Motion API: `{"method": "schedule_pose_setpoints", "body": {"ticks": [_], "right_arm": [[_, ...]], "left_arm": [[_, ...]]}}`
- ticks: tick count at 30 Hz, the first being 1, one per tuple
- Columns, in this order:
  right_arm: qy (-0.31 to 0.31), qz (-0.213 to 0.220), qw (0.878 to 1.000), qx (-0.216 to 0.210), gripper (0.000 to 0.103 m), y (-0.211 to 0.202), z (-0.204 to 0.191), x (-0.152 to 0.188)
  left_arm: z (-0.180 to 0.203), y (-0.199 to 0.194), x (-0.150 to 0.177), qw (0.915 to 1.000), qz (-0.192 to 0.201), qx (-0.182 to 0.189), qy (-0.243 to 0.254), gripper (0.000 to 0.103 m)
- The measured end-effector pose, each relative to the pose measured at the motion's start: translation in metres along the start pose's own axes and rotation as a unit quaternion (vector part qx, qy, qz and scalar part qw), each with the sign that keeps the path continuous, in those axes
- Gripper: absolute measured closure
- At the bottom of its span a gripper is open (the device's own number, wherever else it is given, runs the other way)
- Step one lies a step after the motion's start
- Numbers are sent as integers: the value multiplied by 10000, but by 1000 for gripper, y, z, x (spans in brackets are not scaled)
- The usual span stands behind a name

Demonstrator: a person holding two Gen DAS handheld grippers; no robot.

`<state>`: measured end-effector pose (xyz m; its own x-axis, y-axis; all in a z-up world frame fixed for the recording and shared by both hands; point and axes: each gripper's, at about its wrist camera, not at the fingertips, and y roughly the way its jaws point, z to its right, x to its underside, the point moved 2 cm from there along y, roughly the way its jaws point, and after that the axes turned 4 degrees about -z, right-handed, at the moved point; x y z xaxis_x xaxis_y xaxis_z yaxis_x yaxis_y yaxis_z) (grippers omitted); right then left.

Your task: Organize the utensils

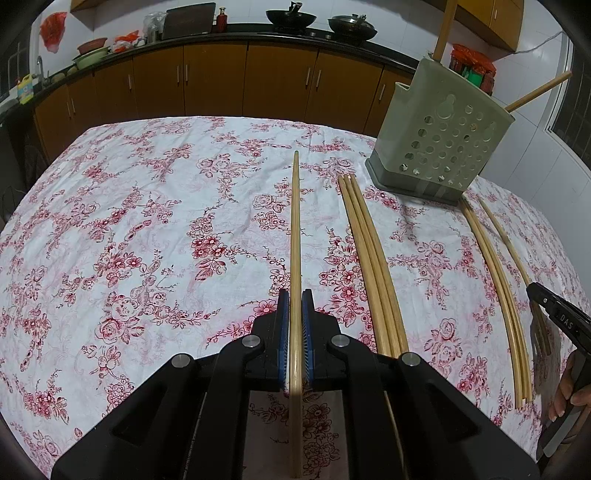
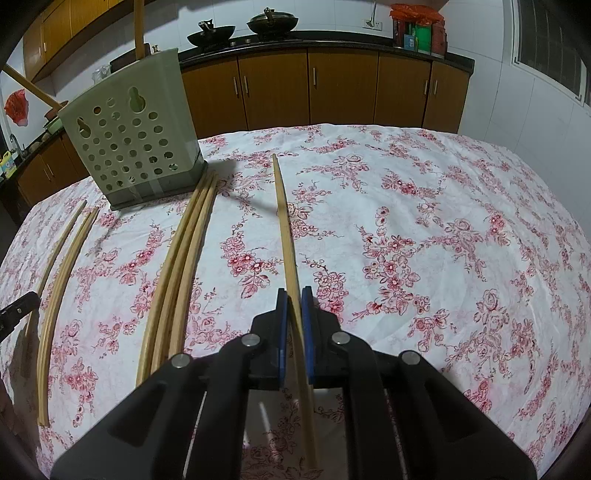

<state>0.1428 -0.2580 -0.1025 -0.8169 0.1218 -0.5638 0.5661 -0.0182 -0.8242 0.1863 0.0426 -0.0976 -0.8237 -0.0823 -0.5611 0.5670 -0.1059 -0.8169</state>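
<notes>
My left gripper (image 1: 295,295) is shut on a wooden chopstick (image 1: 295,221) that points away over the table. My right gripper (image 2: 294,293) is shut on another wooden chopstick (image 2: 284,221). The grey-green perforated utensil holder (image 1: 439,144) stands at the far right in the left wrist view and at the far left in the right wrist view (image 2: 133,136), with two chopsticks sticking out of its top. A group of three chopsticks (image 1: 373,266) lies on the cloth right of my left gripper. Further chopsticks (image 1: 498,280) lie beyond them. The right gripper's body shows at the left view's right edge (image 1: 554,314).
The table carries a white cloth with red flowers (image 1: 147,229). Brown kitchen cabinets (image 1: 221,81) and a black counter with woks (image 1: 291,18) run behind it. A white tiled wall and a window (image 2: 546,48) are on the right side.
</notes>
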Motion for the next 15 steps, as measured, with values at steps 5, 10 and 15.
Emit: {"method": "schedule_pose_setpoints", "body": {"ticks": [5,10,15], "right_arm": [[0,1,10000,-3,93,0,0,0],[-86,0,9999,74,93,-1,-3,2],[-55,-3,10000,8,93,-5,-3,6]], "left_arm": [[0,0,-1,10000,0,3,-2,94],[5,-4,3,9997,-16,-157,170,94],[9,-9,11,9990,-26,-336,309,94]]}}
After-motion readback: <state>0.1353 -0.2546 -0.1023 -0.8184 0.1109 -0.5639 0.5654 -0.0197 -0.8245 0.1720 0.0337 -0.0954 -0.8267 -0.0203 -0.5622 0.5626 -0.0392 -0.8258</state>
